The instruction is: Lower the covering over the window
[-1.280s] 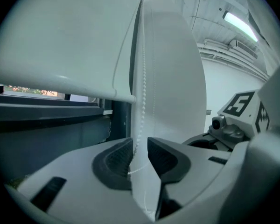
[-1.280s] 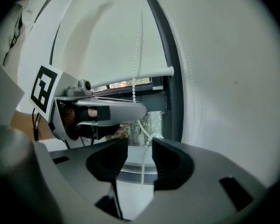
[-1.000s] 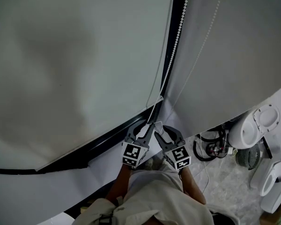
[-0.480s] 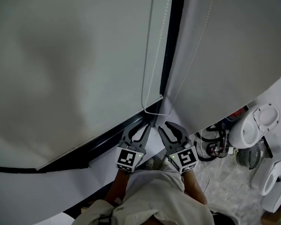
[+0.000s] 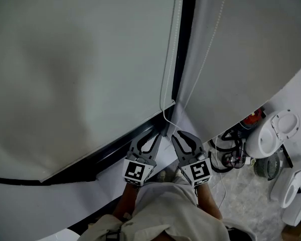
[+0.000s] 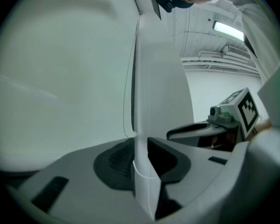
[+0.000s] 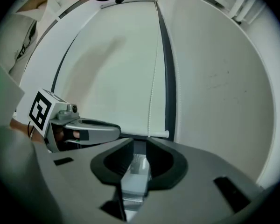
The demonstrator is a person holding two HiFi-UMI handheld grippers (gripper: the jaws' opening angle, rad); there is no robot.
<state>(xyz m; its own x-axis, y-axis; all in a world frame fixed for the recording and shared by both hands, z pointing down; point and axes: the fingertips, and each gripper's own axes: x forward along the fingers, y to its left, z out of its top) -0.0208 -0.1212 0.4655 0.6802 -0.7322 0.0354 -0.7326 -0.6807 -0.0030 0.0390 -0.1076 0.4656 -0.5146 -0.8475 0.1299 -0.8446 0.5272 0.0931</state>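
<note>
The pale left blind [image 5: 80, 69] hangs low, down to the dark lower frame [image 5: 105, 157]. Its white bead chain [image 5: 165, 99] runs down beside the dark upright [image 5: 188, 34]. The chain's loop ends free, just above both grippers. My left gripper [image 5: 154, 137] sits below it with a narrow gap between its jaws and nothing in them. My right gripper [image 5: 178, 134] is beside it; its jaws are closing with nothing pressed between them. In the left gripper view the chain [image 6: 131, 92] stops ahead of the jaws [image 6: 142, 146]. In the right gripper view the chain [image 7: 151, 92] meets the blind's bottom bar [image 7: 144, 134].
A second blind [image 5: 241, 59] with its own chain [image 5: 210, 39] covers the right pane. On the floor at the right stand white round appliances [image 5: 271, 134], a black cable coil [image 5: 226, 152] and a red object [image 5: 251, 118]. The person's light shirt [image 5: 165, 210] fills the bottom.
Both grippers have dropped a little lower. The chain, drawn tight to the gripper tips a second ago, swung loose to the left and now hangs back beside the upright.
</note>
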